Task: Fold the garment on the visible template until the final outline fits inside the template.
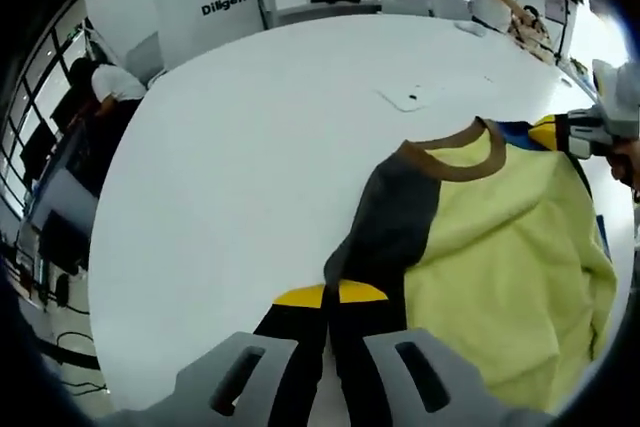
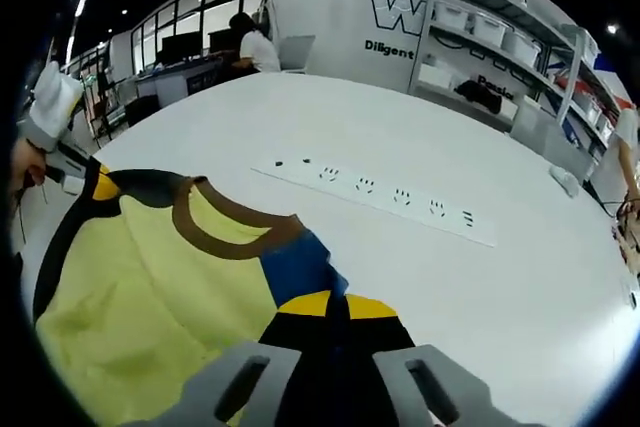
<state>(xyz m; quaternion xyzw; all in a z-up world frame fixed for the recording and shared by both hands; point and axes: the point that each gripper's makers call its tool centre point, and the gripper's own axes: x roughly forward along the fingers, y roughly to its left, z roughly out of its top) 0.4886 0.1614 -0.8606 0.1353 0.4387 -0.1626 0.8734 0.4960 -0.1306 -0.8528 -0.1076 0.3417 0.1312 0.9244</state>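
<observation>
**Both grippers pinch the shirt's shoulders, ready to carry a fold**

The garment lies spread on the white bench, a pale yellow shirt with a brown collar, a dark grey sleeve on one side and a blue panel on the other. In the left gripper view, the left gripper has its yellow-tipped jaws drawn together on the dark grey sleeve, at the edge nearest the camera. In the right gripper view, the right gripper is likewise closed down, its jaws meeting over dark cloth just below the blue panel. Each gripper also appears at the far side of the other's view, held by a hand, beside the collar.

Taking the shirt by opposite edges makes sense for a fold: with a pinch on each side the cloth can be lifted evenly and laid over without one half dragging or bunching. I cannot make out the template's outline under the fabric, so how near the shirt is to fitting inside it is hard to judge; it looks mostly open, so I would say the folding is at an early stage.

A white power strip lies on the bench well beyond the collar, clear of the cloth. Shelving and seated people stand in the background.
</observation>
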